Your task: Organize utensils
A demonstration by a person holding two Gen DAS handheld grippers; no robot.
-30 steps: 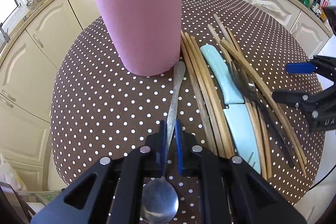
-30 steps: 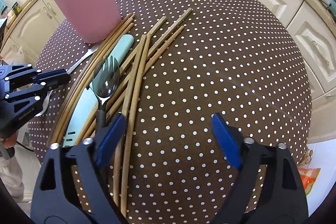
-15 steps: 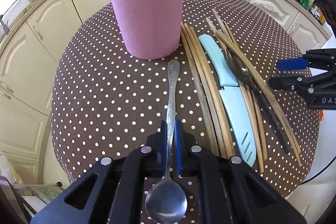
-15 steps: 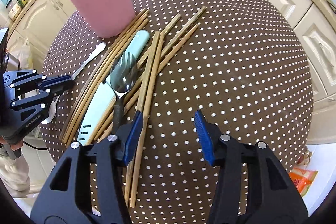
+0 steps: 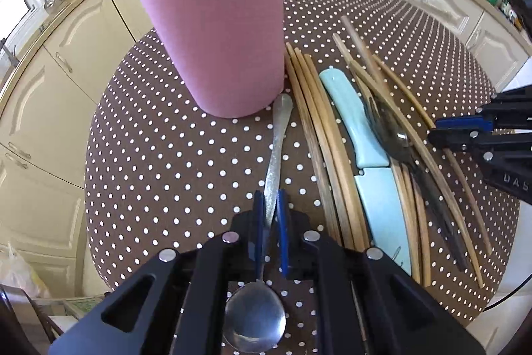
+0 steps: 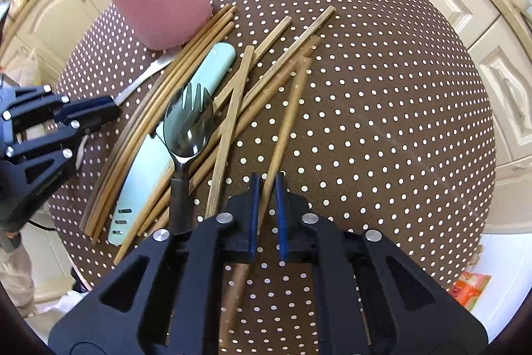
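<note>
The left hand-held gripper [image 5: 268, 205] is closed tight on the handle of a metal spoon [image 5: 277, 152]; the spoon's bowl lies near the camera, behind the pads, and its handle tip reaches to the foot of the pink cup [image 5: 216, 32], just beside it. The cup stands upright at the far left of the brown dotted table [image 5: 166, 162].

The right hand-held gripper [image 6: 266, 192] has just been closing, and its blue pads now pinch one wooden chopstick [image 6: 289, 115], which runs from between the jaws out over the table toward the far side.

To the left of that chopstick lies the rest of the pile: more chopsticks [image 6: 232, 108] crossing one another, a black-handled spork [image 6: 188, 125] resting on top of them, and a pale blue knife [image 6: 173, 135] under the spork. A bundle of long chopsticks [image 6: 159, 108] lies along the knife's left side, its far ends touching or just beside the cup; which I cannot tell
</note>
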